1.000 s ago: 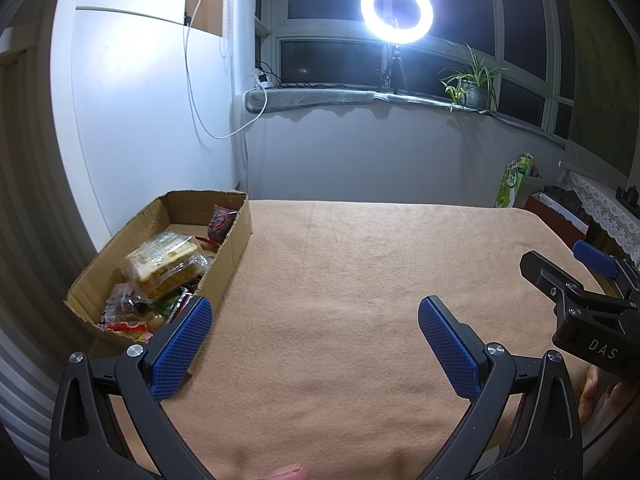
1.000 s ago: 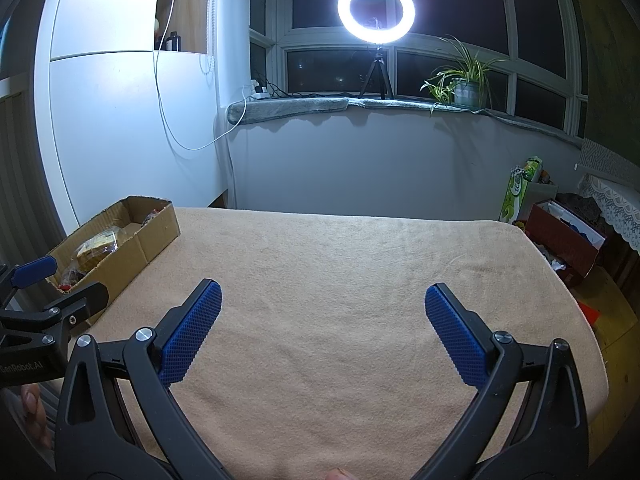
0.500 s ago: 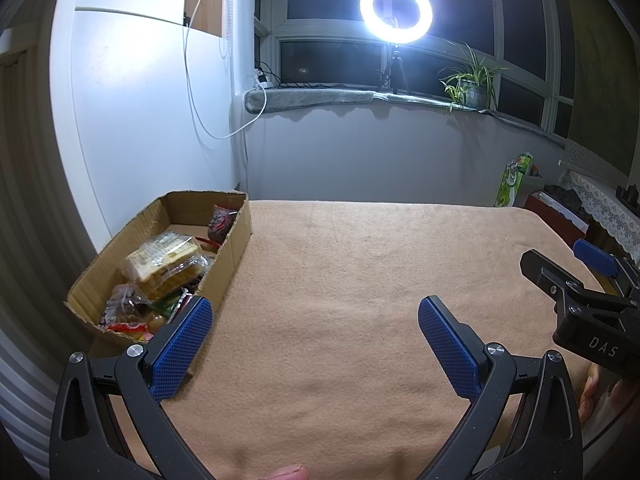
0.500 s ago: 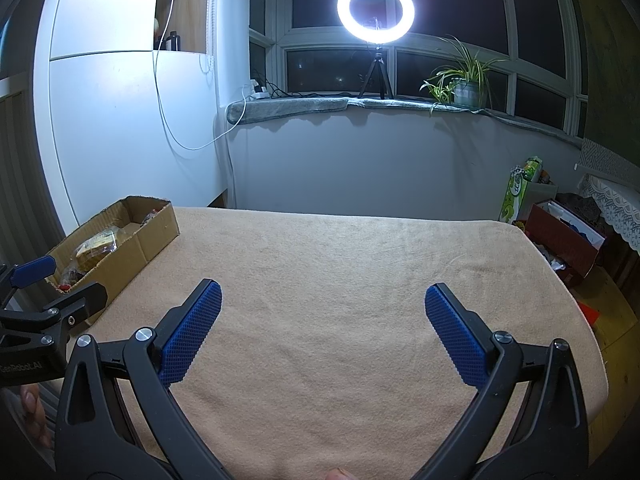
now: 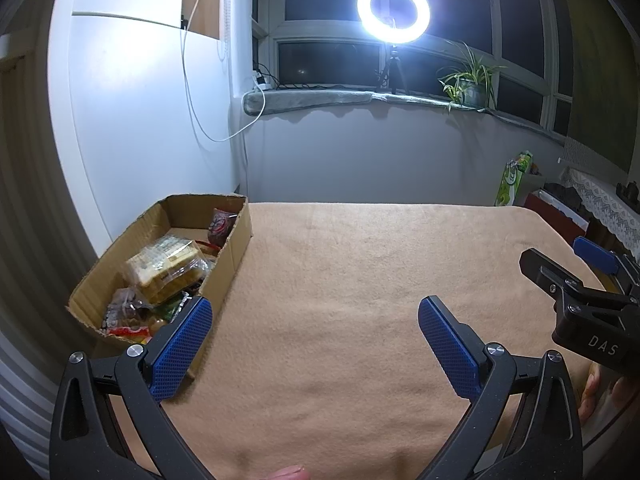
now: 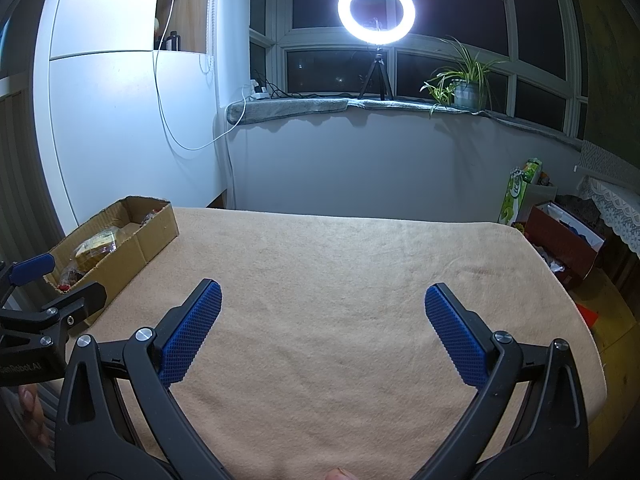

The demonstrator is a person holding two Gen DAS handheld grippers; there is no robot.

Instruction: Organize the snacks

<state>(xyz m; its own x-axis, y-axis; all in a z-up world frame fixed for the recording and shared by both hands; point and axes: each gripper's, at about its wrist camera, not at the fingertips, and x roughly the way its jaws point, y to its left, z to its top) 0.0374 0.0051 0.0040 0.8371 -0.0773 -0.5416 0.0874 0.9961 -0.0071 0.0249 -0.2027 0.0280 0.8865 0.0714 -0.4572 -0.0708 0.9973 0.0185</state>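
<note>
Left gripper (image 5: 314,338), right gripper (image 6: 322,328): jaws open, empty, over bare worktop (image 5: 340,264). Cardboard box (image 5: 234,254) of snacks (image 5: 166,270) beside left jaws; risk: a careless reach crushes packets or shoves the box.

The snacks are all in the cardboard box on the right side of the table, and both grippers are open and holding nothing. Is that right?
Not quite. The cardboard box of snacks sits on the left side of the table, as the left wrist view shows. The rest holds: the left gripper and the right gripper are both open and holding nothing.
</note>
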